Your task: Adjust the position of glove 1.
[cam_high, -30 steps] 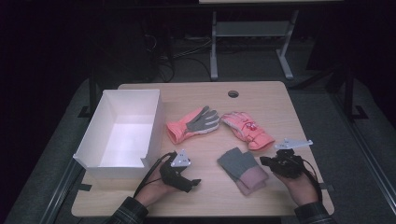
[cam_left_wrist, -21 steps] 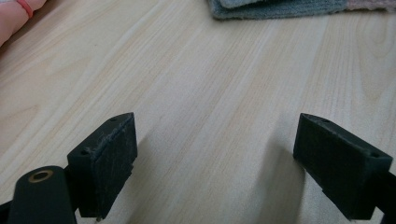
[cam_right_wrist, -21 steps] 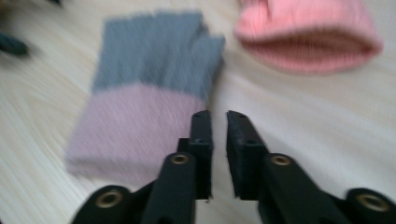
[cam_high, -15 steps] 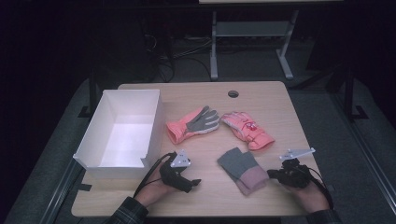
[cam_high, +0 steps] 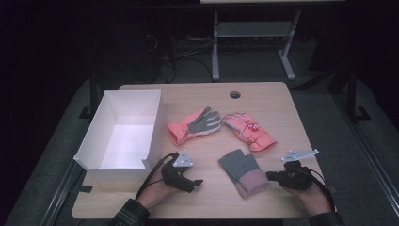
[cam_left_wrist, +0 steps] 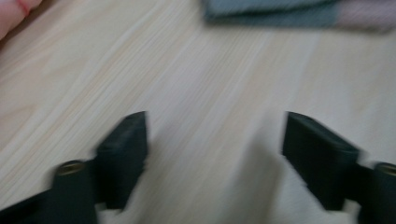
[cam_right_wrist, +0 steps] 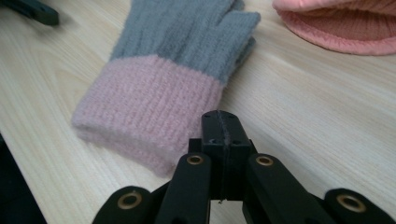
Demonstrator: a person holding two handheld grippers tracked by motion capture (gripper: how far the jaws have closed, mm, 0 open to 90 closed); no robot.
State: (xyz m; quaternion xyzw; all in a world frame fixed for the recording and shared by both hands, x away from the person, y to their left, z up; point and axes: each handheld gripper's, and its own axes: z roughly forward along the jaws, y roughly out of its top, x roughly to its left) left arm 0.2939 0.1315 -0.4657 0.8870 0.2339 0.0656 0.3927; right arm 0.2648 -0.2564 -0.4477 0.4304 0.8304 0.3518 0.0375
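Observation:
A knitted grey glove with a pink cuff [cam_high: 242,172] [cam_right_wrist: 173,70] lies near the table's front edge, between my two grippers. My right gripper [cam_high: 270,176] [cam_right_wrist: 222,123] sits just right of the cuff, jaws shut together with nothing in them. My left gripper [cam_high: 196,182] [cam_left_wrist: 215,140] rests on the wood left of the glove, jaws wide open over bare table; the grey glove's edge [cam_left_wrist: 280,11] lies farther ahead of it. A coral glove with a grey palm [cam_high: 195,125] and a pink padded glove [cam_high: 248,131] lie mid-table.
A white open box [cam_high: 123,132] stands at the left of the wooden table [cam_high: 263,101], which has a round cable hole [cam_high: 235,94] at the back. A metal stand [cam_high: 254,33] is on the dark floor beyond.
My right gripper has drawn back toward the front edge and slightly right, away from the grey glove's cuff. The left gripper has stayed in place.

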